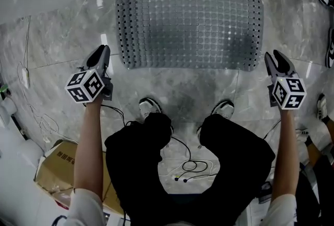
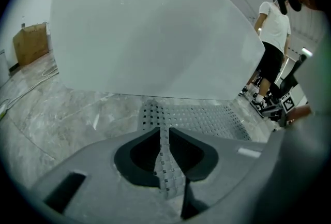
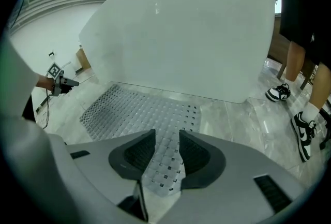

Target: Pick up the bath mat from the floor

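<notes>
Bath mat (image 1: 190, 26) (grey, perforated, ribbed in squares) lies spread flat on the marble floor (image 1: 52, 47), ahead of both claws and spanning the ground between them. Left gripper (image 2: 163, 132): jaws narrow, nearly together at the tips, with a thin strip of the mat's near corner pinched in the gap and running back toward the camera. Right gripper (image 3: 167, 137): jaws part-way apart, with the mat's other near corner lying in the gap and not visibly clamped. In the head view each claw sits low at its own near corner of the mat, pointing forward and down, marker cube at its rear. Beyond the mat, straight ahead of both claws, stands a large white rounded fixture (image 3: 186, 31), its base close to the mat's far edge. Behind the claws, the operator's two shoes (image 1: 148, 107) rest on the floor, with loose cables (image 1: 190, 167) behind them. A cardboard box (image 1: 57, 167) sits behind the left claw. To the right of the left claw, a second person (image 2: 271, 36) stands well apart.
</notes>
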Tool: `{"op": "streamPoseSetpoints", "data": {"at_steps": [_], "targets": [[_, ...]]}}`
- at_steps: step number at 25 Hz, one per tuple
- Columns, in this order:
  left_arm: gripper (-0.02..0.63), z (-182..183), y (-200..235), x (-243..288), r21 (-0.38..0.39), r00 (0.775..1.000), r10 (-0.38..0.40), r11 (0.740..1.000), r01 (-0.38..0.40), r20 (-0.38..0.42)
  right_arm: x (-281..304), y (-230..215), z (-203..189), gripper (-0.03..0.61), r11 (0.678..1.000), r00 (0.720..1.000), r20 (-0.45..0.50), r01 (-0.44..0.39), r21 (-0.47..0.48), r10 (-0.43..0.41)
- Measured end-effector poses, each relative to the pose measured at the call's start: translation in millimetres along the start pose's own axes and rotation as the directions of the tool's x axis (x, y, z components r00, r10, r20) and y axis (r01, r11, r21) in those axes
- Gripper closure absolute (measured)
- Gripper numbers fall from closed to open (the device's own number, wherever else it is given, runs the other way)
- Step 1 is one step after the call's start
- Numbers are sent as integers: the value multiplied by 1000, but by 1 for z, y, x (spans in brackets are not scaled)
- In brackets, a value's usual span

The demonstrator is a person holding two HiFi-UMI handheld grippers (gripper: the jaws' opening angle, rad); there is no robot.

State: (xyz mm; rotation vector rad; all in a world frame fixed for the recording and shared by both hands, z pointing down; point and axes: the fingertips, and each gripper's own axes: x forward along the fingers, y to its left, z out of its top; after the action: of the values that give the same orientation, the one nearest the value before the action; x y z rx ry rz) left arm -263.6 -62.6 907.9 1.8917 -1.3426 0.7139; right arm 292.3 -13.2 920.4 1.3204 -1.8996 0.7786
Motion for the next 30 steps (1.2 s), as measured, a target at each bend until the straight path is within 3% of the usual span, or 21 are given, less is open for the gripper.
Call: {"op": "streamPoseSetpoints", "data": {"at_steps": [13,17,30], "targets": [[483,-80,39,65,16,993,19,1000,-17,-112,76,-21,-73,416,998,995,-82,54,8,-54],[428,-105,58,79,7,985,47,999,-47,-169,97,-25,-91,382,998,993,-106,61,27,-58],[350,-134,67,117,0,967,69,997,-71,-245,127,-37,-116,333,995,993,-106,58,79,-50]]}}
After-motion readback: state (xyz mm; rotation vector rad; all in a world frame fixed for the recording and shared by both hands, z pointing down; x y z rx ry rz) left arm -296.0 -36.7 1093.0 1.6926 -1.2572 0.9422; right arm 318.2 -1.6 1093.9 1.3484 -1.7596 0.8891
